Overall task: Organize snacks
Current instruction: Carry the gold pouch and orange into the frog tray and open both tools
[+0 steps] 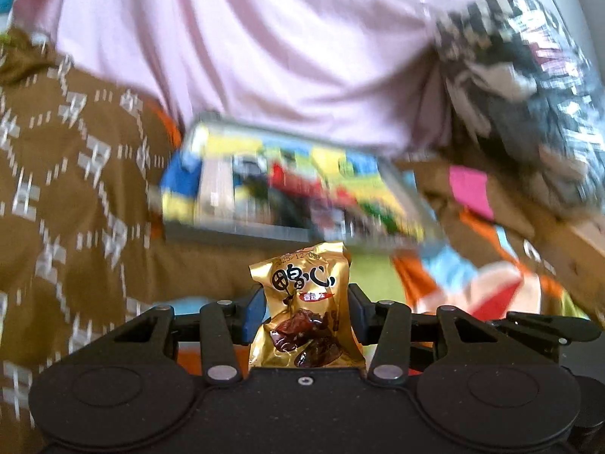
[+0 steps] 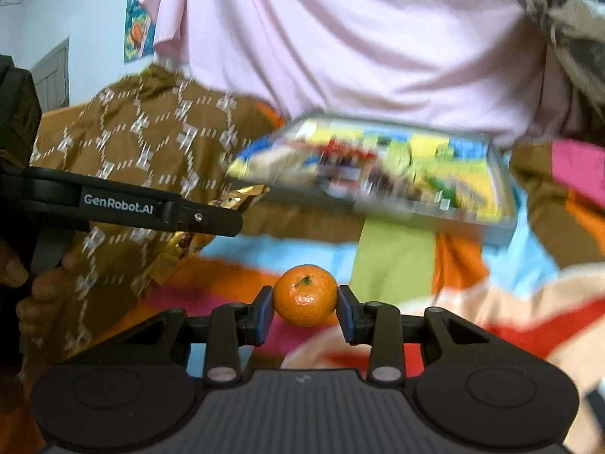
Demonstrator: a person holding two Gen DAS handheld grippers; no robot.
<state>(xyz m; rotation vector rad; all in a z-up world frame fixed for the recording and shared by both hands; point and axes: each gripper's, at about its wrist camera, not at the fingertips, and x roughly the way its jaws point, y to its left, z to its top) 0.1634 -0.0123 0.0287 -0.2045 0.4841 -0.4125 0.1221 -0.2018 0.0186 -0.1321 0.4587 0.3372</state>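
My left gripper (image 1: 304, 312) is shut on a gold snack packet (image 1: 302, 302) with dark printed characters, held upright above the cloth. That packet also shows in the right wrist view (image 2: 234, 198), beside the left gripper's finger (image 2: 204, 219). My right gripper (image 2: 305, 308) is shut on a small orange mandarin (image 2: 305, 295), held above the cloth. A shallow grey tray (image 1: 242, 232) with several colourful snack packs lies ahead of both grippers, blurred; it also shows in the right wrist view (image 2: 472, 229).
A person in a pink shirt (image 1: 264, 38) sits close behind the tray. A brown patterned cloth (image 1: 75, 170) lies at the left. A multicoloured cloth (image 2: 397, 261) covers the surface under the grippers. A hand (image 2: 26, 291) holds the left gripper.
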